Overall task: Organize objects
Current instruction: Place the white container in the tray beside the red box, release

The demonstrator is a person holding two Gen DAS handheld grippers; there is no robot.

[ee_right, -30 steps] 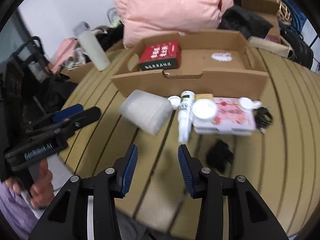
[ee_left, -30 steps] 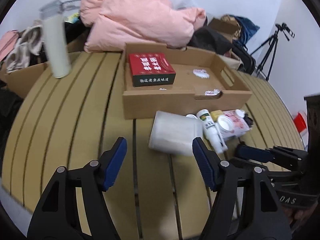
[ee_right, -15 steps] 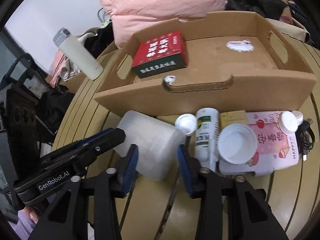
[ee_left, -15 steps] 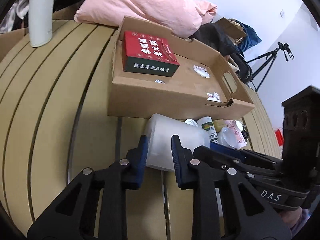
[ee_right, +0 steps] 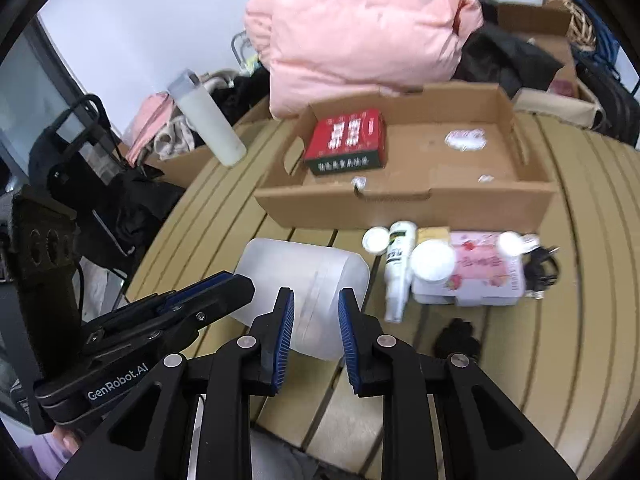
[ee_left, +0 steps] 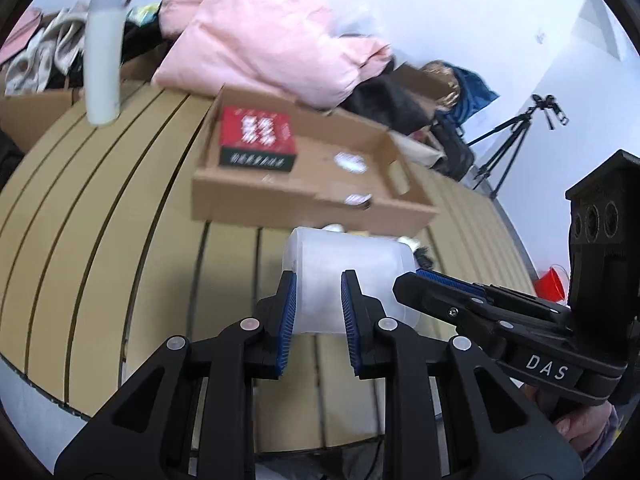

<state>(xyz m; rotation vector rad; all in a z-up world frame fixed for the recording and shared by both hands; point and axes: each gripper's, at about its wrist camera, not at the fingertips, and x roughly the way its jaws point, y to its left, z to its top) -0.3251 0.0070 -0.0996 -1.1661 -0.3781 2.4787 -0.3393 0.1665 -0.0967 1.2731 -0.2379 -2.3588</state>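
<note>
A translucent white plastic container [ee_left: 344,256] [ee_right: 304,264] hangs just above the slatted wooden table, with its shadow beneath it. My left gripper [ee_left: 318,280] is shut on one near edge of it. My right gripper [ee_right: 315,296] holds the other edge between its blue pads, and its jaws are still closing on it. Each gripper shows in the other's view, beside the container. Behind it stands a cardboard tray [ee_left: 280,204] [ee_right: 400,208] holding a red box [ee_left: 256,136] [ee_right: 348,140].
To the right of the container lie a white tube [ee_right: 398,264], a round white lid [ee_right: 432,258], a pink packet [ee_right: 480,276], a black cable [ee_right: 540,268] and a small black item [ee_right: 458,338]. A tall white bottle [ee_left: 102,60] stands far left; a pink jacket [ee_left: 260,40] lies behind the tray.
Both grippers came in from wide open and narrowed onto the container's near edges. They have since risen with it, and the tray now looks farther off.
</note>
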